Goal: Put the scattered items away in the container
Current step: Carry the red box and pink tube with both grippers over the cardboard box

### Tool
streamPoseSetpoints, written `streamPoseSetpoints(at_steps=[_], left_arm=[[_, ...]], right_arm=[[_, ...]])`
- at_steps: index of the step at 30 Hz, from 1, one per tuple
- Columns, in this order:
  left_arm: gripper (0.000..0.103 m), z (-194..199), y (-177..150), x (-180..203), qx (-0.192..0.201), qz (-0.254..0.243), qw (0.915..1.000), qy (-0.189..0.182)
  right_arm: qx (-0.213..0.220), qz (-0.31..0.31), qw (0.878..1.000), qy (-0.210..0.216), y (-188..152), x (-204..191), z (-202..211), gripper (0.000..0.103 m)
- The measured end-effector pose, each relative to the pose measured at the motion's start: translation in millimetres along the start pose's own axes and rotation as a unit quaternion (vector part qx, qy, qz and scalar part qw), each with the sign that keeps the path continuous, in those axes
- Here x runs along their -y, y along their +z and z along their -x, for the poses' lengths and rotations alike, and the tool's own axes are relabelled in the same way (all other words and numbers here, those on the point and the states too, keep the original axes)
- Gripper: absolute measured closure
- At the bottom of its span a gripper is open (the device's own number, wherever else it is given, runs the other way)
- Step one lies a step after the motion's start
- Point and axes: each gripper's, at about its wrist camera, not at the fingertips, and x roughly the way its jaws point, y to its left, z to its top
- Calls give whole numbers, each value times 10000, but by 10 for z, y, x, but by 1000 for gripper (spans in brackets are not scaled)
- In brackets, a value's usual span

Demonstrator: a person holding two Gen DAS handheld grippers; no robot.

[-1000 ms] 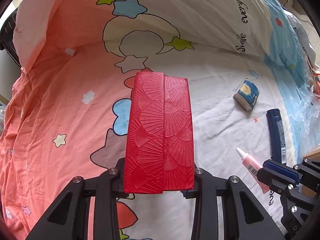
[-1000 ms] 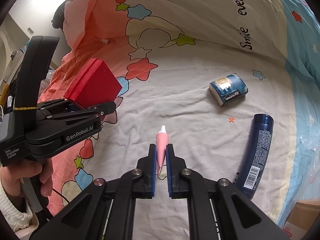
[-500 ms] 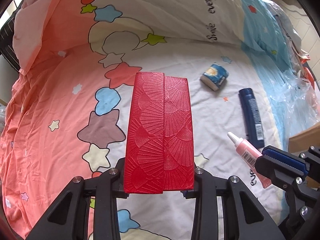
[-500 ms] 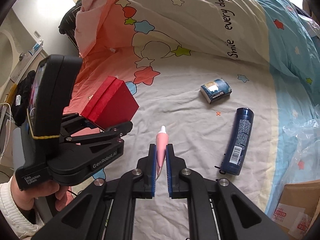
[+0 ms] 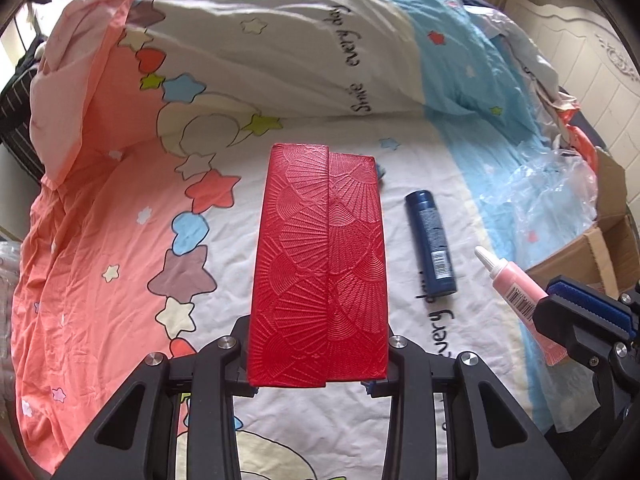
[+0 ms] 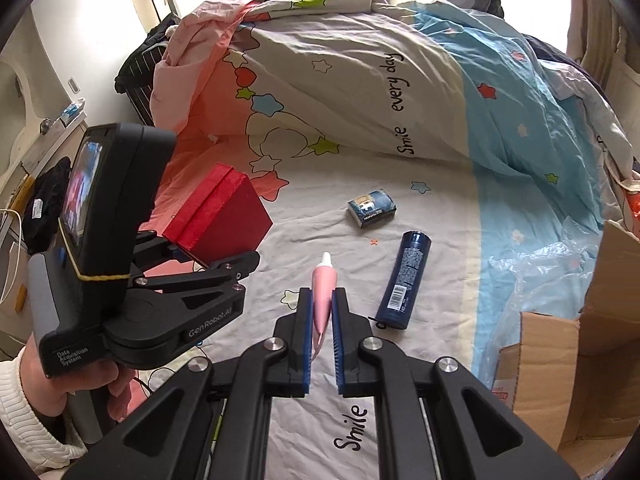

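Two items are already lifted off the bed (image 6: 400, 220), and the cardboard box (image 6: 560, 364) they seem bound for lies low at the right edge of the right wrist view, so the right gripper (image 6: 322, 320) looks the nearer. The left gripper (image 5: 318, 364) has its jaws spread wide and clamped on the red embossed box (image 5: 318, 268), whose long axis runs forward along the fingers. The right gripper's jaws are nearly closed, pinching the pink tube (image 6: 323, 296) by its flat tail, white cap pointing straight ahead.

The dark blue bottle (image 6: 402, 280) lies on the bed just ahead and right of the right jaws, its long axis running away from them, barcode end nearest. The small blue packet (image 6: 372, 208) lies beyond it.

The right wrist view shows the packet whole; in the left wrist view the red box hides nearly all of it.
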Motion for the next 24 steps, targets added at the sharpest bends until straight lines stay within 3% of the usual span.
streamPoseSetpoints(at_steps=[24], left_arm=[[68, 650, 307, 1353, 641, -1046, 9917, -378]], right_arm=[[773, -746, 9916, -725, -337, 1024, 1102, 94]])
